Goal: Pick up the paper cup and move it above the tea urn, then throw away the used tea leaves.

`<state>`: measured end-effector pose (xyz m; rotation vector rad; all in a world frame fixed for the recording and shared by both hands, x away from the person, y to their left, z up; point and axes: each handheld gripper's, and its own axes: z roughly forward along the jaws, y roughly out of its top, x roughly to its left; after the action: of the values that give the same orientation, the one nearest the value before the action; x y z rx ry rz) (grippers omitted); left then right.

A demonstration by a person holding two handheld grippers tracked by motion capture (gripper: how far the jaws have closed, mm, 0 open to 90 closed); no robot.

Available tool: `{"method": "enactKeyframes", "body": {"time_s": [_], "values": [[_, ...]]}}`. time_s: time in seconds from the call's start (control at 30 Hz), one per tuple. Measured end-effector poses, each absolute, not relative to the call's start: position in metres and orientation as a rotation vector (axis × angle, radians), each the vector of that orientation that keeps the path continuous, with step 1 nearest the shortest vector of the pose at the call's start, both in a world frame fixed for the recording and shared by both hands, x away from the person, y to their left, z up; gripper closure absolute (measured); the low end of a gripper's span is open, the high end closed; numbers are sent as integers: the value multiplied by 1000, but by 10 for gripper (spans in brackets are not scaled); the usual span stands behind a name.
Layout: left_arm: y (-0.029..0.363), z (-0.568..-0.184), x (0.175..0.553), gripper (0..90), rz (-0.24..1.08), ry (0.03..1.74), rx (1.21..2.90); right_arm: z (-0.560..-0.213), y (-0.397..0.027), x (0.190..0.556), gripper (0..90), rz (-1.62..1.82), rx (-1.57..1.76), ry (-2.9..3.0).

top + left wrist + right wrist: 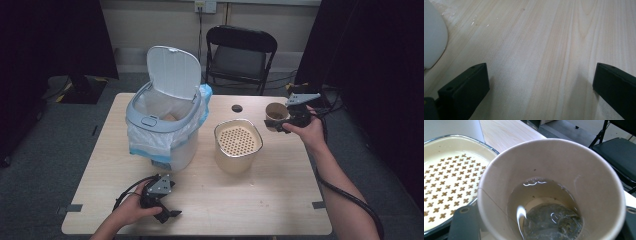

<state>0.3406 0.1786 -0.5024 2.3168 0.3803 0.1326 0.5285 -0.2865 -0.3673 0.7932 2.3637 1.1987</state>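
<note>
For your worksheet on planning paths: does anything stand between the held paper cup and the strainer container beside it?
Nothing visible does. The right gripper holds the paper cup above the table, just right of the strainer container, with open space between them.

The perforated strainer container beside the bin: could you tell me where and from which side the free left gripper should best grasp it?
Probably the strainer container by its rim wall, from above on the near side: it stands upright and shows no handle. One jaw of the left gripper inside, one outside; its far side is crowded by the right gripper holding the paper cup.
</note>
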Motion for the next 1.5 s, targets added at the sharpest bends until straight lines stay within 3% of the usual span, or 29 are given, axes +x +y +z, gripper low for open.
{"method": "enactKeyframes", "body": {"time_s": [1.5], "values": [[179, -502, 341, 0, 152, 373, 2319, -351, -258, 555, 262, 1163, 629, 2303]]}}
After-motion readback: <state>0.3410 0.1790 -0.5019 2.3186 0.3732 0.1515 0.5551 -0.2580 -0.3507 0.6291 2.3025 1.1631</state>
